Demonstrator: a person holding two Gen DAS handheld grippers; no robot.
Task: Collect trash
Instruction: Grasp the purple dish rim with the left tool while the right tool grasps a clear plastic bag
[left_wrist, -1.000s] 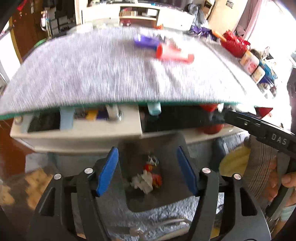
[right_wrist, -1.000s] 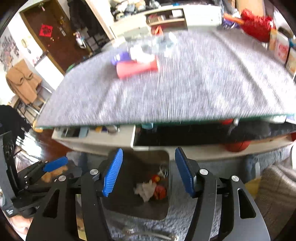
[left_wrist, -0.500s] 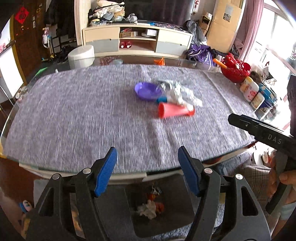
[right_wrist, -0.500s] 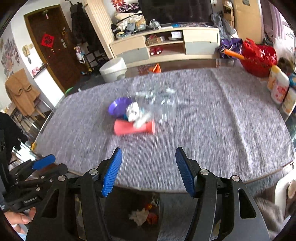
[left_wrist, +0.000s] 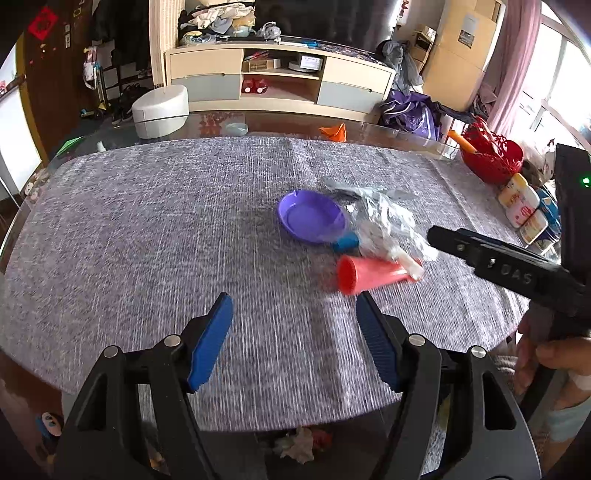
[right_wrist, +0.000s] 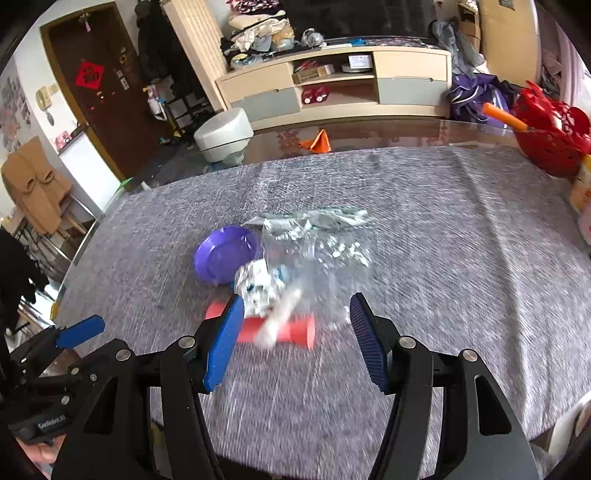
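Trash lies in one loose cluster toward the middle of the worktop (left_wrist: 147, 229), a little to its right-hand half, on the grey woven cloth. Cluster holds a crumpled clear plastic bag (left_wrist: 388, 218) with a silvery crinkled edge, a red cup (left_wrist: 369, 275) tipped on its side with its mouth toward the worktop's left edge, a purple dish (left_wrist: 312, 216) upright just beside the bag, and a small blue piece (left_wrist: 345, 242) half tucked under the plastic. A white stick-like item (right_wrist: 277, 323) lies across the cup; motion blur smears it, cannot tell what it is. Bag's contents are hard to read through the glare.

Left tool (left_wrist: 293, 332) hovers over the near edge of the worktop, blue pads apart, nothing between them; cluster sits ahead and to its right, well apart. Right tool (right_wrist: 295, 332) also stands apart and holds nothing, though the cup and the bag's near corner show in the gap behind its pads, not touching.

Red basket (left_wrist: 493, 157) and some bottles (left_wrist: 519, 199) stand at the far right edge, partly cut off by the frame. Below the near edge, a dark bin with scraps (left_wrist: 301, 443) is mostly hidden by the tool's body. A hand (left_wrist: 554, 358) grips the right tool's handle at frame edge.
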